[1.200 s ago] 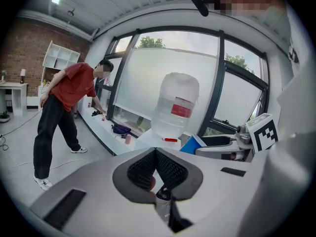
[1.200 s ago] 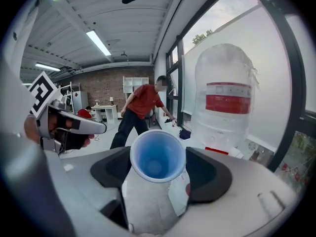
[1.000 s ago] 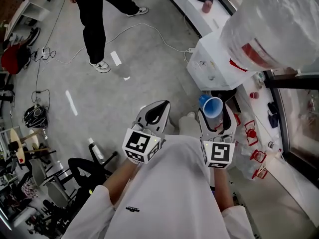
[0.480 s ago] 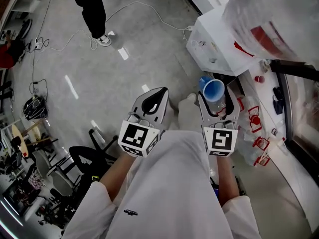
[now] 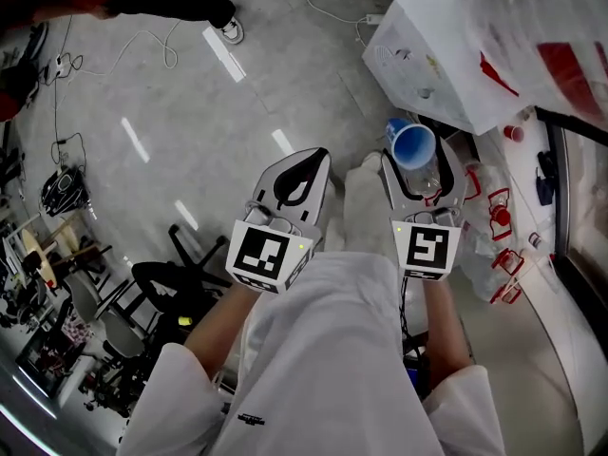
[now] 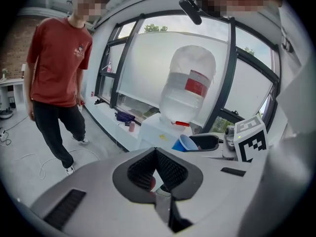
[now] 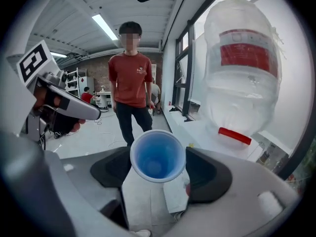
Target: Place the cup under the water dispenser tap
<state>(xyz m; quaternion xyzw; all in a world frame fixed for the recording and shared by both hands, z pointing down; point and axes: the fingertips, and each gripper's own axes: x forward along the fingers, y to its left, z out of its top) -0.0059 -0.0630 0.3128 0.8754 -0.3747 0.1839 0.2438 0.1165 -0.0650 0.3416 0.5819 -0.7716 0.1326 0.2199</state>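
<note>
The cup (image 7: 158, 156) is blue and empty, clamped at its sides between the jaws of my right tongs (image 7: 158, 168), its mouth tipped back toward the camera. In the head view the cup (image 5: 413, 145) is in the air just near of the dispenser (image 5: 427, 55), to the right, and not yet under it. The big bottle (image 7: 242, 78) sits upside down on top, and below it is a red piece (image 7: 236, 136) which I take for the tap.

My left tongs (image 6: 155, 152) are closed on nothing and held level with the right pair, to their left (image 5: 302, 174).

My worries from here:
- The cup looks thin, so a harder squeeze could buckle it and pop it out.
- It is tilted. If I let go before I level it, it could fall over or roll off.
- I cannot see the spot under the tap in any view, so I may set the cup off to one side, or knock its rim on the dispenser front going in.
- A person in a red shirt (image 7: 131, 78) stands on the far floor, left of the dispenser, and a cable (image 5: 142, 41) lies there. Both are well clear of my path, unless I swing wide.
</note>
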